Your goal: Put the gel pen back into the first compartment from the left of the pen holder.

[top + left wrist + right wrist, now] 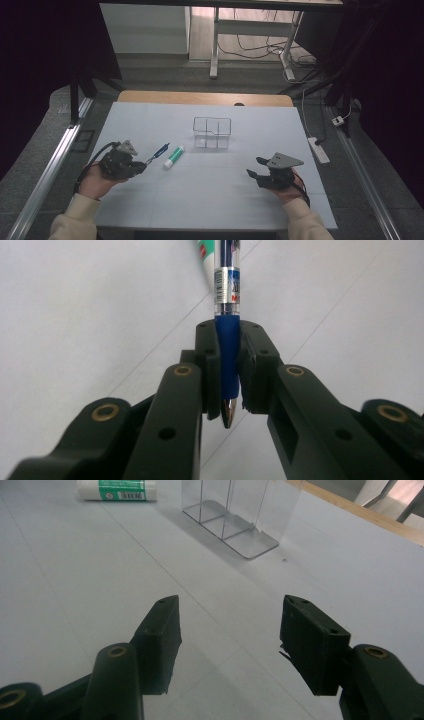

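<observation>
The left gripper (pixel 229 372) clamps its jaws on the blue pen (pixel 228 340) (tip toward the camera) near the bench's (pixel 210 200) left edge; the right gripper (pixel 227 645) stands wide, empty.

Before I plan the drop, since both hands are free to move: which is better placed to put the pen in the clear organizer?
Left: its tongs already clamp the pen; the right tongs are open, empty.

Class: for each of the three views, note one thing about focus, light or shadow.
High view: dim, dark edges, pale table lit. Left gripper view: pen sharp, the green-labelled tube beyond it blurred. Right gripper view: soft shadows under the right tool.
</observation>
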`<state>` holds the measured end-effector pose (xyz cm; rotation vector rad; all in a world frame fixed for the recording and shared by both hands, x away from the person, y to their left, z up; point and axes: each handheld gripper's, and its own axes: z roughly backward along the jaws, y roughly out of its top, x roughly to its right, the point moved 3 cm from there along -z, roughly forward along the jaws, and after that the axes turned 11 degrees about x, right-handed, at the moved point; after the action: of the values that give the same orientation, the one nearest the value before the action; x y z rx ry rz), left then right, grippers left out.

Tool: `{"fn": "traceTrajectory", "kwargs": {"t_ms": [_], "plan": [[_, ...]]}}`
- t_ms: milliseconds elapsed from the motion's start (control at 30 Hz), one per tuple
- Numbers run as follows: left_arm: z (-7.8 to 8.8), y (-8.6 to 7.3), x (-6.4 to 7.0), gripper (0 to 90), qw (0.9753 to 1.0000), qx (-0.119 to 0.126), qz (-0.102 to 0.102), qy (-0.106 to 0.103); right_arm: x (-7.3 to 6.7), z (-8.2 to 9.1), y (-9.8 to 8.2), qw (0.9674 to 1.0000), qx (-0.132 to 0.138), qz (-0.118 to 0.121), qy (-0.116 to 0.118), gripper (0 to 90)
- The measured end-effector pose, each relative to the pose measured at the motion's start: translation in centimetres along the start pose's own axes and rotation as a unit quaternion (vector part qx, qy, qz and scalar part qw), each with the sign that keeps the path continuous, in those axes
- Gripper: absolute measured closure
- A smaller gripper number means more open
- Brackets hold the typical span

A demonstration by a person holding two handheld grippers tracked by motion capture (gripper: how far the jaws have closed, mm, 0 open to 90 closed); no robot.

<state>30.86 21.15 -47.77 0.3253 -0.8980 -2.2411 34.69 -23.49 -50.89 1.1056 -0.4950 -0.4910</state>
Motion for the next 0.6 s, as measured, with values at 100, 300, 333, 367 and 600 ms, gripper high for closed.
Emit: {"fn": "traceTrajectory", "kwargs": {"t_ms": [100, 300, 333, 367, 600], "plan": [[-0.4, 0.8, 0.5, 79.5, 0.9999, 0.002, -0.012, -0.009, 0.0, 0.0, 0.0, 1.0000, 0.001, 0.000, 0.000, 40.9], [-1.4, 2.4, 1.3, 79.5, 0.9995, 0.003, -0.025, -0.017, -0.2, -0.1, 0.2, 1.0000, 0.002, 0.004, 0.001, 40.9], [-1.6, 2.6, 1.4, 79.5, 0.9995, 0.003, -0.026, -0.019, -0.2, -0.1, 0.2, 1.0000, 0.002, 0.005, 0.001, 40.9], [-1.8, 2.8, 1.6, 79.5, 0.9993, 0.003, -0.029, -0.021, -0.2, -0.1, 0.2, 1.0000, 0.002, 0.005, 0.001, 40.9], [-3.0, 4.1, 2.3, 79.5, 0.9986, 0.003, -0.043, -0.030, -0.4, -0.1, 0.3, 0.9999, 0.002, 0.011, 0.001, 40.9]]}}
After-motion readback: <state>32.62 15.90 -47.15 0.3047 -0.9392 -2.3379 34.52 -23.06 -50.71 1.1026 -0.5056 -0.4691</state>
